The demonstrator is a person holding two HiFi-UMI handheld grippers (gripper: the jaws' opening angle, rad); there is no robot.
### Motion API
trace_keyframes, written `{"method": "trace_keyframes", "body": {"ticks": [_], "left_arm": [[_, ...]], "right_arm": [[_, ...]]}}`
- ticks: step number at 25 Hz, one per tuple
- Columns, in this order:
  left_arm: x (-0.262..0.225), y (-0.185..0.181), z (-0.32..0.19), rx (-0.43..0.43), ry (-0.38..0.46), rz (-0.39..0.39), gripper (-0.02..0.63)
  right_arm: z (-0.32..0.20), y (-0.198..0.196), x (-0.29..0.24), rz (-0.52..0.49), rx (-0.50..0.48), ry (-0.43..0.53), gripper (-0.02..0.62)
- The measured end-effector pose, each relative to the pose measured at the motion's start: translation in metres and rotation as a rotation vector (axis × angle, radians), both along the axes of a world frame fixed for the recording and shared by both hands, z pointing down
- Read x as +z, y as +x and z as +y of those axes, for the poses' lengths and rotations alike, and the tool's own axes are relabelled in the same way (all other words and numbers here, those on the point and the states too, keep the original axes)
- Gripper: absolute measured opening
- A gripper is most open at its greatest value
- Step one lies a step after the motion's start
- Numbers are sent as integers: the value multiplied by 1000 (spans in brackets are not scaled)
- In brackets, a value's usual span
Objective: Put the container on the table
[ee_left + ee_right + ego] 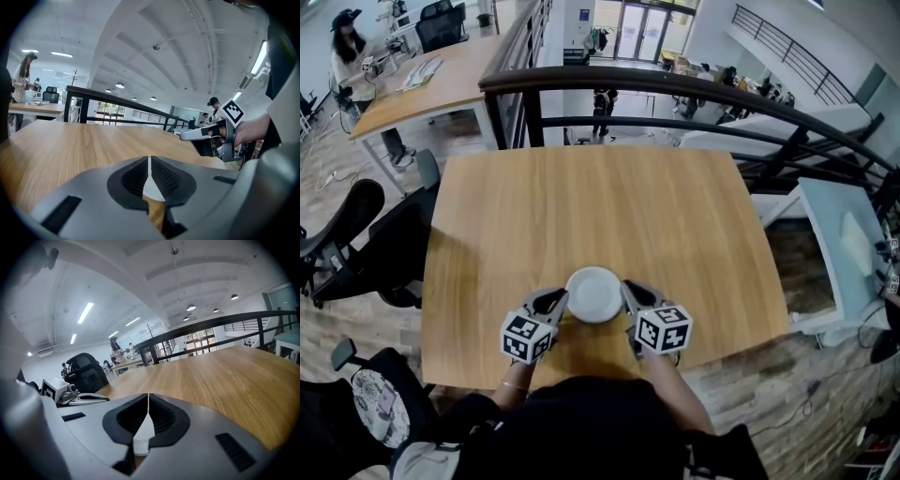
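A white round container [593, 294] sits low over the wooden table [581, 206], close to its near edge, with one gripper on each side. My left gripper [560, 302] is shut on its left rim. In the left gripper view, a thin white sliver of container [152, 190] shows between the closed pads of the left gripper [150, 173], and the right gripper [187, 136] appears across from it. My right gripper [628, 292] is shut on the right rim. In the right gripper view, the white edge of the container [143, 439] is pinched in the right gripper [148, 411].
A black railing [675, 89] runs beyond the table's far edge. Black office chairs [356, 234] stand to the left. A second desk [422, 84] with a person beside it lies far left. A white table [848, 253] is at the right.
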State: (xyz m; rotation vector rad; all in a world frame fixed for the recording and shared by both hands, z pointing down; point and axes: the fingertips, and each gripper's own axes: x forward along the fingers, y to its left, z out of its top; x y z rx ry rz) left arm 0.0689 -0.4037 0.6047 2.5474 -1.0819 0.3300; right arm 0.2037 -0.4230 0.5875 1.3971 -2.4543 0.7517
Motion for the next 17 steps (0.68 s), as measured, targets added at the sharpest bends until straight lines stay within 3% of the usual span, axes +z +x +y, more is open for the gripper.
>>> {"method": "trace_keyframes", "body": {"ticks": [17], "left_arm": [[7, -1, -1, 8, -18, -5, 34]], "right_arm": [[-2, -3, 10, -2, -1, -24, 25]]}}
